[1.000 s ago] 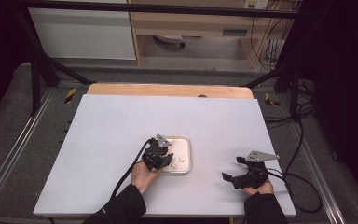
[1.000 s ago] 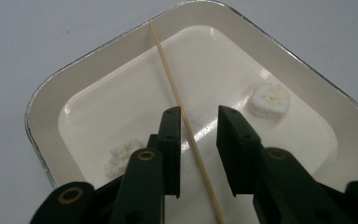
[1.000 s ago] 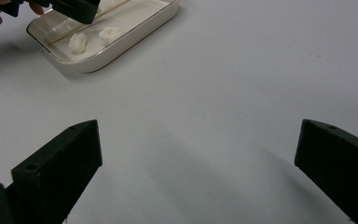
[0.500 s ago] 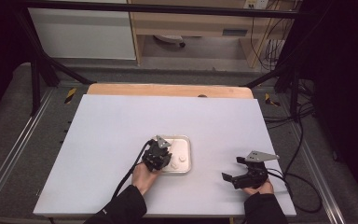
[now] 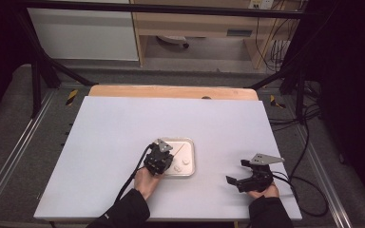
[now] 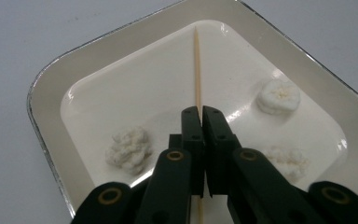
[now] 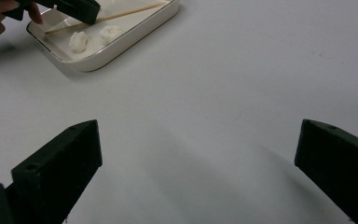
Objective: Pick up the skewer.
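On the white table (image 5: pixel 123 142), the tray (image 6: pixel 46 93) holds the skewer (image 6: pixel 196 65), clamped at its near end by the left gripper (image 6: pixel 200 116), long axis running straight ahead from the jaws, while the right gripper (image 7: pixel 196 168) rests released, well apart.

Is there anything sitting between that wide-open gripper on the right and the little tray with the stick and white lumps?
Nothing visible does. Between the open right gripper and the tray lies only bare white table. The left gripper is already over the tray, shut on the skewer among three white lumps.
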Tool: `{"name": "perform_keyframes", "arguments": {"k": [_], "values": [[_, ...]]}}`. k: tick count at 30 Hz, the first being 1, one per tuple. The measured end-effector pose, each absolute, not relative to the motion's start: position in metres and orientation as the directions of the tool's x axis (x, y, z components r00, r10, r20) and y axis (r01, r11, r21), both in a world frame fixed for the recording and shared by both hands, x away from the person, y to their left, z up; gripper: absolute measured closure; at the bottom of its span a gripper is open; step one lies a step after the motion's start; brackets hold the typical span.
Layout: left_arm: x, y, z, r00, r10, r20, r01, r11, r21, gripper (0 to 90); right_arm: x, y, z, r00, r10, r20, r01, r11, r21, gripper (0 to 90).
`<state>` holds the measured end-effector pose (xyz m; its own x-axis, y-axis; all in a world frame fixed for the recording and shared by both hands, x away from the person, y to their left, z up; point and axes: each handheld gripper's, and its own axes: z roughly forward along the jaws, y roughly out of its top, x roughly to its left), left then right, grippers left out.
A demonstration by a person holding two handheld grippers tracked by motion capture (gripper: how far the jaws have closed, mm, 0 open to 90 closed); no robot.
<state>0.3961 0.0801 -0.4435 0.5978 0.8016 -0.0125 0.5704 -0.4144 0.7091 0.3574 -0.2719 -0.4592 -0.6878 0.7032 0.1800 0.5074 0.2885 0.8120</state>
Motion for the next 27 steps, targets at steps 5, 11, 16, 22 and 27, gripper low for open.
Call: {"name": "perform_keyframes", "arguments": {"k": [5,11,16,22,27], "values": [[0.394,0.084,-0.439,0.604,0.797,-0.013,0.552,-0.406,0.728,88.3,0.357,-0.272,-0.459,-0.688,0.703,0.18,0.508,0.289,0.812,1.1],[0.39,0.088,-0.432,0.619,0.785,-0.01,0.53,-0.409,0.743,88.3,0.357,-0.272,-0.459,-0.69,0.702,0.177,0.505,0.292,0.812,1.1],[0.388,0.094,-0.428,0.64,0.769,-0.012,0.516,-0.418,0.748,88.3,0.357,-0.272,-0.459,-0.691,0.702,0.171,0.5,0.294,0.815,1.1],[0.383,0.102,-0.421,0.677,0.736,-0.013,0.494,-0.441,0.749,88.3,0.356,-0.269,-0.457,-0.698,0.699,0.155,0.49,0.309,0.815,1.1],[0.381,0.108,-0.417,0.708,0.705,-0.035,0.485,-0.45,0.75,88.4,0.356,-0.265,-0.456,-0.708,0.694,0.131,0.477,0.333,0.813,1.1]]}}
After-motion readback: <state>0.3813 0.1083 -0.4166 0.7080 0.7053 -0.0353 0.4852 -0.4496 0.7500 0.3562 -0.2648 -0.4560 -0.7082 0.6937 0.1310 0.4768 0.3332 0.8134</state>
